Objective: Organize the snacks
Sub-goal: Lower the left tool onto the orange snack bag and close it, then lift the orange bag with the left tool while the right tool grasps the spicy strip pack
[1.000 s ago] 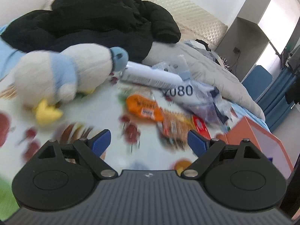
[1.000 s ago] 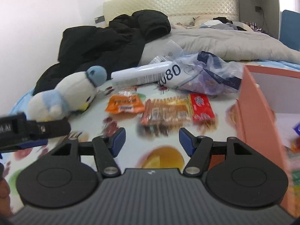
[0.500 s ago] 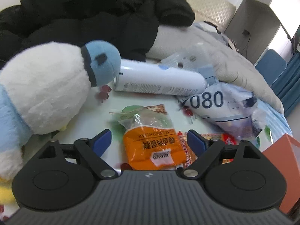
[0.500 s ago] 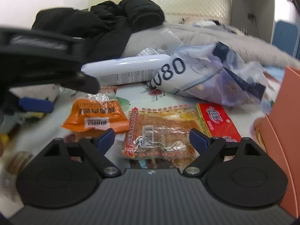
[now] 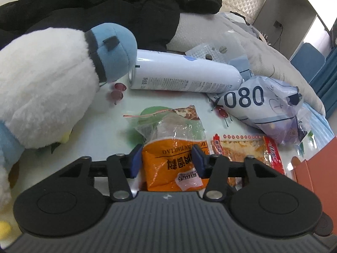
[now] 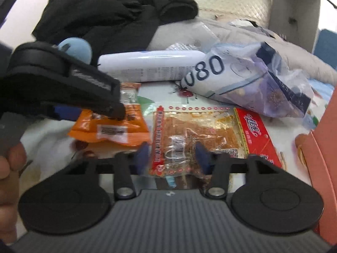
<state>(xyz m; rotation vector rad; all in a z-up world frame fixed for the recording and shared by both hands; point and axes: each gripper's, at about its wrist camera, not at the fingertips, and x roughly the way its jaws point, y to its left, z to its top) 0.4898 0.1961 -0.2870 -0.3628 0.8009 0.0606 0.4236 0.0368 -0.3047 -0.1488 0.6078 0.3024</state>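
step in hand, as i judge it: dual pick-up of two snack packs, grasp phase, nothing lifted yet.

left gripper [image 5: 166, 159]: low over the bedsheet [image 5: 101, 124], pointing 12 o'clock, level. jaws part-way in, straddling the near end of the orange snack pack [image 5: 172, 162]; pads at or v. near its edges, but i cannot tell if they bite yet. pack lies flat, clear top end toward 12. plush penguin [image 5: 52, 88] sits at 10 o'clock, white bottle [image 5: 185, 78] lying across at 12, "080" plastic bag [image 5: 263, 109] at 2.

right gripper [image 6: 171, 155]: also low, aimed 12 o'clock, view slightly blurred. jaws apart, either side of the near end of the red-edged snack pack [image 6: 202, 135], gap visible on the left pad; not clamped. pack is flat, just beside the orange one, which shows at 10 o'clock under the left unit's body. orange box [image 6: 328, 147] wall at 3 o'clock, close by; likely the drop-off, my guess only. operator's hand [image 6: 8, 168] at 9 o'clock edge.

next move needs: squeeze both till film is pinched, lift straight, then swing toward 3 o'clock w/o dragging the neighbour pack. film is slippery & thin, so pinch deep.
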